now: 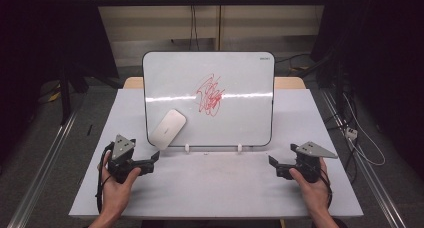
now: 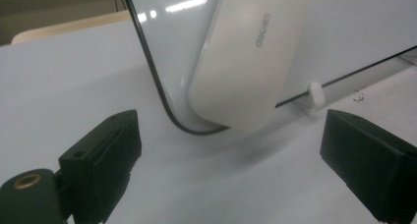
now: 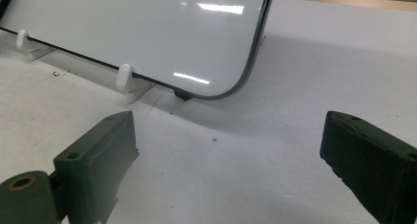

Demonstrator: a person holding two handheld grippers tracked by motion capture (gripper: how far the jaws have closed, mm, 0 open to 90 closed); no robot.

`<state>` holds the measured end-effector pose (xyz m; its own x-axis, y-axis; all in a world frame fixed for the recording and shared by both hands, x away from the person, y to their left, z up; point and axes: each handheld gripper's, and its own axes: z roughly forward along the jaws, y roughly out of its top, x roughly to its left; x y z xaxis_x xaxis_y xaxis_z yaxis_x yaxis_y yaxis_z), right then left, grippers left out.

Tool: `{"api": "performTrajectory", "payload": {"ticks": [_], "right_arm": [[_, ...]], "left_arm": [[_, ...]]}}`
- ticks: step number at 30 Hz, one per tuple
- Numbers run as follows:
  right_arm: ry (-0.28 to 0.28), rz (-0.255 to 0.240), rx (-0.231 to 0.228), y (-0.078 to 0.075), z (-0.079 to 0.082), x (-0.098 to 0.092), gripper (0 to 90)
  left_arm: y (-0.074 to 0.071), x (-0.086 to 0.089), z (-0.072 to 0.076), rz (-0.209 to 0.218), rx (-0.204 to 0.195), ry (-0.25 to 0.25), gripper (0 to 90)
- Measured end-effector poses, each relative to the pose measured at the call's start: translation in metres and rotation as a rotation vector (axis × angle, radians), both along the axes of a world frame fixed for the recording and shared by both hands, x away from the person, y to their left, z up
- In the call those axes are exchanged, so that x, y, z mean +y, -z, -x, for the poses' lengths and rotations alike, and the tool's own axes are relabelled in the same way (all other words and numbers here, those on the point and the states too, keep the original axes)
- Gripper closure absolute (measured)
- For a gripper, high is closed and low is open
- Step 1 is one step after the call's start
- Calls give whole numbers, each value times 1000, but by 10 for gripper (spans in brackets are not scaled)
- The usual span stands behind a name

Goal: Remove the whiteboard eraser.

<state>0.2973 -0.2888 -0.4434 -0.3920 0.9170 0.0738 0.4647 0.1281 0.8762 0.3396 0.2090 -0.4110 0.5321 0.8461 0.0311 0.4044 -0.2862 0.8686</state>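
Observation:
A whiteboard [image 1: 235, 73] leans upright on small white clips [image 1: 187, 148] at the table's middle, with a red scribble [image 1: 210, 94] on it. A white oblong eraser [image 1: 168, 128] clings to its lower left corner; it looms large in the left gripper view as the eraser [image 2: 246, 57], straight ahead of the jaws. My left gripper [image 1: 156, 157] rests on the table just below that corner, open with nothing between its jaws [image 2: 231, 170]. My right gripper [image 1: 271, 160] sits open and empty near the board's lower right corner [image 3: 231, 86].
The grey table top [image 1: 215, 188] spreads wide in front of the board. A wooden surface edge [image 1: 290, 82] shows behind it. Cables [image 1: 360, 138] trail on the floor at the right, and metal rails [image 1: 45, 163] run along both sides.

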Motion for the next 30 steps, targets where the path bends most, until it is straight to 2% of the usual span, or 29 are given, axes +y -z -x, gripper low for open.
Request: {"api": "performTrajectory", "payload": {"ticks": [3, 5, 12, 13, 14, 17, 18, 19, 26, 30], "right_arm": [[-3, -4, 2, 0, 0, 1, 69], [0, -2, 5, 1, 0, 1, 62], [4, 6, 5, 1, 0, 2, 63], [3, 7, 4, 1, 0, 2, 63], [3, 7, 4, 0, 0, 3, 64], [2, 7, 0, 0, 0, 4, 64], [0, 10, 1, 0, 0, 5, 64], [-3, 12, -1, 0, 0, 5, 64], [-2, 11, 0, 0, 0, 4, 64], [-5, 9, 2, 0, 1, 5, 64]], "left_arm": [[-4, -3, 0, 5, -8, 39, 80], [-6, -7, 0, -30, -12, 53, 86], [-12, -21, -4, -90, -31, 81, 78], [-13, -25, -6, -120, -38, 87, 82], [-13, -25, -6, -120, -38, 87, 81], [-16, -34, -14, -132, -40, 107, 92], [-18, -36, -16, -148, -48, 101, 102], [-19, -38, -18, -146, -60, 99, 103], [-23, -50, -36, -173, -45, 115, 116], [-23, -58, -44, -194, -56, 115, 131]]}}
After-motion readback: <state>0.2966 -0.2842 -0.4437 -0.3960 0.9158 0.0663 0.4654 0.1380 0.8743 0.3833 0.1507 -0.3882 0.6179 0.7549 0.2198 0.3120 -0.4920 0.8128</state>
